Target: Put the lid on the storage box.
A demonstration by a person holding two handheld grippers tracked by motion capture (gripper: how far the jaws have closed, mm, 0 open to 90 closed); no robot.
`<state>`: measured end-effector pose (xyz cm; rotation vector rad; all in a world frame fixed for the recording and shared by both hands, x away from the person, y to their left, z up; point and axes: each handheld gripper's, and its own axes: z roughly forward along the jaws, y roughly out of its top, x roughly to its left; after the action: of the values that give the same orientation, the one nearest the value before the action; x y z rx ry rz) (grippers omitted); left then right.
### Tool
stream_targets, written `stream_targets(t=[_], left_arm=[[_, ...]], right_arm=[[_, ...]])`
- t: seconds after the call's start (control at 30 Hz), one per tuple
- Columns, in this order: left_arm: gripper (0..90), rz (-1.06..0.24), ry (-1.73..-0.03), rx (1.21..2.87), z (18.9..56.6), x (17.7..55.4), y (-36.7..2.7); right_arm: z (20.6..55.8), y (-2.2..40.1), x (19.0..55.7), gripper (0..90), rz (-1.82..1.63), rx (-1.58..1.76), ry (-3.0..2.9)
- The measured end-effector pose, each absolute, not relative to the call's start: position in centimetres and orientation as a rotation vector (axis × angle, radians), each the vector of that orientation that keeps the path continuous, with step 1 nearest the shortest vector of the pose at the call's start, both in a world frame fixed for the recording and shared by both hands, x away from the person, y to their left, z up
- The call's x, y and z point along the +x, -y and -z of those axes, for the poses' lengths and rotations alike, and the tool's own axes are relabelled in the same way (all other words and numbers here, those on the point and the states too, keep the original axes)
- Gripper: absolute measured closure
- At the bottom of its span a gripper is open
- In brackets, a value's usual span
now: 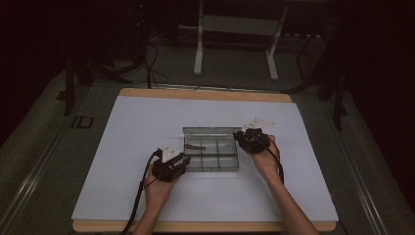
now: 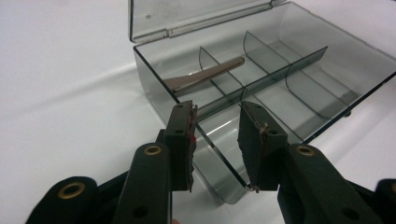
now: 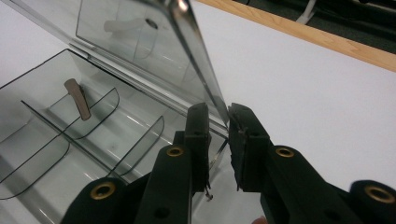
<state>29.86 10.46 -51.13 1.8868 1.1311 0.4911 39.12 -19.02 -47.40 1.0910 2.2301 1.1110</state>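
A clear grey compartment box [image 1: 211, 164] lies at the middle of the white board, with its lid [image 1: 208, 131] raised. In a far-left compartment rests a slim brownish clip [image 1: 195, 145] [image 2: 205, 74] [image 3: 77, 105]. My left gripper [image 1: 183, 159] [image 2: 217, 116] is at the box's near-left corner. Its jaws stand apart on either side of the front wall [image 2: 154, 84] without pressing on it. At the far-right corner my right gripper [image 1: 240, 134] [image 3: 218, 116] is shut on the side edge of the lid [image 3: 130, 42], which stands tilted up.
The white board [image 1: 122, 147] lies on a wooden table whose far edge [image 1: 205, 93] shows behind it. A white metal stand [image 1: 198, 49] is on the dark floor beyond. A cable [image 1: 139, 196] trails from the left gripper toward the near edge.
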Motion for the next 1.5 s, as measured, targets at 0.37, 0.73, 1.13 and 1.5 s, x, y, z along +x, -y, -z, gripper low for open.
stream_targets(t=[0.37,0.73,1.13,1.5], left_arm=[[70.1,-0.497,-1.118,1.842,48.9,29.8,-10.5],[75.4,-0.519,-1.088,1.813,46.3,30.6,-9.9],[89.5,-0.502,-1.068,1.79,44.9,31.5,-9.5],[89.9,-0.49,-1.069,1.807,45.3,31.1,-9.6]], right_arm=[[47.4,19.2,38.8,78.4,-1.119,1.083,-2.237],[47.2,19.3,38.6,78.5,-1.127,1.084,-2.235],[47.3,19.5,38.2,78.3,-1.149,1.077,-2.231],[47.3,19.4,37.1,78.0,-1.129,1.035,-2.214]])
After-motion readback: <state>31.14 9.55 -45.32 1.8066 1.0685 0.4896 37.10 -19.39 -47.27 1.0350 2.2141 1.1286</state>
